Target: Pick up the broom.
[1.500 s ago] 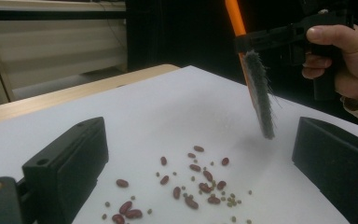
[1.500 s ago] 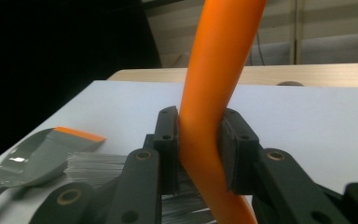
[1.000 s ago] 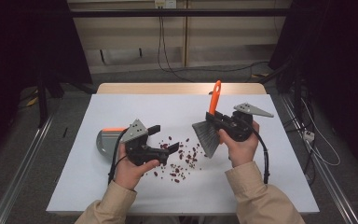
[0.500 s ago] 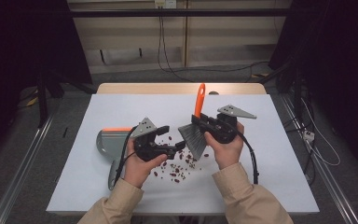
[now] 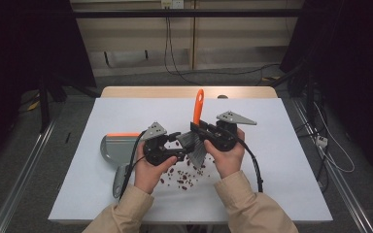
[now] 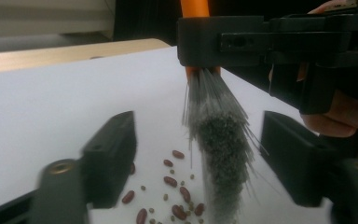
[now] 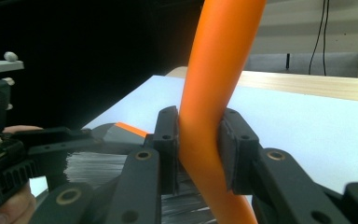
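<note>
While the small hand brush with a curved orange plastic handle and grey bristles (image 5: 197,127) stands above the scattered red beans (image 5: 184,177) at mid-table, it looks light, its handle stiff and smooth, its bristle fan soft and springy; the handle just above the bristles seems the sure place to grip. There the right gripper (image 7: 199,149) pinches it firmly. The left gripper (image 6: 200,158) has just been closing, its jaws half-spread around the bristles, not pressing them.

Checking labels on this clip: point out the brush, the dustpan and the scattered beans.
brush (image 5: 198,103), high view, on its orange handle.
dustpan (image 5: 111,149), high view, on its grey pan.
scattered beans (image 6: 170,181), left gripper view, on a red bean lying on the white table.
</note>
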{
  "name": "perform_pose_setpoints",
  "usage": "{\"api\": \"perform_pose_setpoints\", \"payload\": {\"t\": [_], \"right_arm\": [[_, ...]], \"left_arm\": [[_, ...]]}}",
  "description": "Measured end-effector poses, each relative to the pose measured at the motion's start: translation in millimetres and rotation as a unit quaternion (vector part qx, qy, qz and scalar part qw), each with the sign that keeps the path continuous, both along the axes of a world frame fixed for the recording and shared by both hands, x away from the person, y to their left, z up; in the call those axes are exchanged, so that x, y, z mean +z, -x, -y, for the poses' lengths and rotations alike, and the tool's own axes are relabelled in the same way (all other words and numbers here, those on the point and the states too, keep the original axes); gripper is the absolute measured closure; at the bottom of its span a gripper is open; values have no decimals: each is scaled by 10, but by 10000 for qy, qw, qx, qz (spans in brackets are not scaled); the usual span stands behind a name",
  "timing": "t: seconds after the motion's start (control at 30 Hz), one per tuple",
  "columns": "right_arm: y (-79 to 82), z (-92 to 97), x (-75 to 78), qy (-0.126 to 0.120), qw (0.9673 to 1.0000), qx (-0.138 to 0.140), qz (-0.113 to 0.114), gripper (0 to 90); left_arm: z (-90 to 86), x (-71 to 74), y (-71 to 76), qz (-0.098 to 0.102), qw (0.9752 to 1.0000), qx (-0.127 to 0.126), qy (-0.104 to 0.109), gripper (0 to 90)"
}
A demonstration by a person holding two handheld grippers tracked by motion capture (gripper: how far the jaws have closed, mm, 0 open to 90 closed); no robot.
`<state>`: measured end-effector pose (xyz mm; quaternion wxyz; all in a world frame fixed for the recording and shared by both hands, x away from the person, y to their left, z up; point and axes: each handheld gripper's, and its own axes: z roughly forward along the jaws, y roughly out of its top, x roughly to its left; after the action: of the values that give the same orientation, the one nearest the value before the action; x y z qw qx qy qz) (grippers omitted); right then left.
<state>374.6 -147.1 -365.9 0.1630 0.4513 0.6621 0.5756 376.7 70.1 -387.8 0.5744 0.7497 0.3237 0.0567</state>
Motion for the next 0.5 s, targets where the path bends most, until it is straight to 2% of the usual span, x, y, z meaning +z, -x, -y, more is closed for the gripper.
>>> {"api": "perform_pose_setpoints", "payload": {"t": [0.1,0.23,0.27,0.33,0.43,0.5], "right_arm": [[-2,-44,-23,-16,10000,61,-9,710],[-3,-64,-40,-59,9999,116,-18,710],[-4,-63,-42,-86,9999,135,-20,710],[-13,-55,-45,-145,9997,185,-33,710],[-19,-44,-45,-173,9994,309,-11,707],[-30,-22,-48,-269,9988,402,-81,702]], "left_arm": [[-4,-13,2,-20,10000,24,-27,508],[-36,-15,12,-47,10000,-35,67,763],[-36,-7,21,10,10000,-24,5,791],[-42,2,28,-30,10000,-9,15,824],[-57,12,31,-31,10000,-27,14,838],[-68,18,30,-72,10000,-48,39,843]]}}
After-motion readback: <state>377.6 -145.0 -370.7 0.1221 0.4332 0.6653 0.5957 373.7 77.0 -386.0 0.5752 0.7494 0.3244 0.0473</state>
